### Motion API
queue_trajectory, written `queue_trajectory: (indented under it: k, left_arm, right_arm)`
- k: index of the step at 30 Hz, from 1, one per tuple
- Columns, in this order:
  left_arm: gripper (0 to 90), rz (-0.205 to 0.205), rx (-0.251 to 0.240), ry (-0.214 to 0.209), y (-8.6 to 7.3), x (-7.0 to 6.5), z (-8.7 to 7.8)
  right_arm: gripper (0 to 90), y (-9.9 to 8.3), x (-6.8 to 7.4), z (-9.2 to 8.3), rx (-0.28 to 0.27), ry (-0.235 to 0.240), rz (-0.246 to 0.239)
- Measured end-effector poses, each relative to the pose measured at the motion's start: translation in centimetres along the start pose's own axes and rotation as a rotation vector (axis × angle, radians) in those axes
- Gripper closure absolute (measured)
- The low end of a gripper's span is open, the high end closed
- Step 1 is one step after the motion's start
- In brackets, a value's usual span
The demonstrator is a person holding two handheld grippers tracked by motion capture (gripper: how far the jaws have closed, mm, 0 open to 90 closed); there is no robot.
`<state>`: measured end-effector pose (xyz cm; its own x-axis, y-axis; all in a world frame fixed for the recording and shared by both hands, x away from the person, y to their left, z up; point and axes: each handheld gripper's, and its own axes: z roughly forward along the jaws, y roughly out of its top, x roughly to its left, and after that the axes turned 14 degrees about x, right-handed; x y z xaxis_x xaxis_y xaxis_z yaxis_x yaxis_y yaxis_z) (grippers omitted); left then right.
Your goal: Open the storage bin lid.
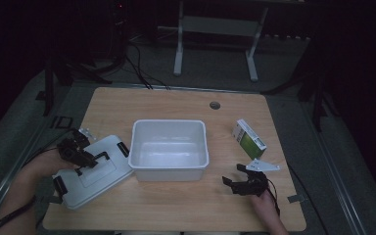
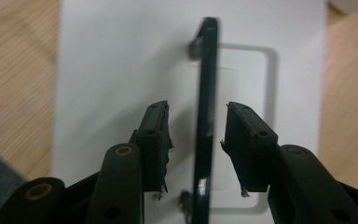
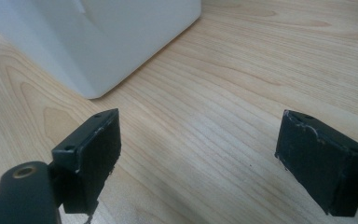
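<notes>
hovering over the white lid (image 1: 90,171) at the left end of the table (image 1: 176,205), the left claw (image 1: 82,157) points down at the lid's black handle (image 2: 205,116), and that handle is what the coming move turns on. in the left claw view the handle runs as a thin dark bar straight up the picture, away from the claw, with its long axis lying along the gap between the two jaws rather than across it; one jaw stands to each side of the bar with a sliver of white lid showing between pad and bar on both sides, so the left claw is released, straddling the handle without pressing on it. from the high view the lid lies flat on the table, turned slightly askew, its near-right corner just beside the open white bin (image 1: 169,149) at the middle of the table, touching it or very nearly so. the left claw is plainly the nearer one to the lid. the right claw (image 1: 240,183) sits well apart on the far side of the bin, low over bare wood, its jaws spread wide with nothing between them, and the bin's corner shows ahead of it. a green and white carton (image 1: 248,138) stands beyond the right claw, near the table's right edge. my reading is that any regrasp needs only a closing of the left jaws, since the bar is already centred.
</notes>
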<state>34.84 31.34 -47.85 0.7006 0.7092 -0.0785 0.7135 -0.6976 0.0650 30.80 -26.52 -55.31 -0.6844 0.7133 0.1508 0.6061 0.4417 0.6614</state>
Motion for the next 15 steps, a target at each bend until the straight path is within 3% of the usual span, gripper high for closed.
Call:
queue_trajectory:
  k: [2,4,6,7,9,11,12,15]
  left_arm:
    - [51.7,-0.013,-0.002,0.011,-0.24,-0.01,0.13]
    - [46.3,-0.019,-0.015,-0.009,-0.47,-0.05,0.14]
    - [43.3,-0.02,-0.019,0.009,-0.66,-0.2,0.19]
    - [41.2,-0.028,-0.022,-0.009,-0.78,-0.14,0.23]
    - [39.7,-0.027,-0.01,0.004,-0.96,-0.16,0.35]
    - [36.9,-0.019,0.006,-0.027,-1.06,-0.1,0.36]
    - [34.6,-0.019,0.016,-0.005,-1.01,-0.2,0.27]
    - [34.7,-0.019,0.015,-0.009,-0.95,-0.24,-0.11]
  right_arm:
    - [13.7,-0.01,0.02,-0.01,-0.001,0.002,0.0]
    - [13.7,-0.02,0.02,0.02,0.001,0.002,-0.002]
    - [13.7,0.01,0.03,0.02,0.002,0.002,-0.001]
    - [13.7,0.02,0.03,0.01,0.002,0.003,-0.001]
    - [13.7,0.02,0.01,0.02,0.003,0.003,0.001]
    - [13.7,0.02,0.0,0.03,0.002,0.003,0.0]
    - [13.7,0.03,-0.01,0.02,0.004,0.003,0.0]
    - [13.7,0.05,-0.11,-0.02,-0.002,-0.001,0.004]
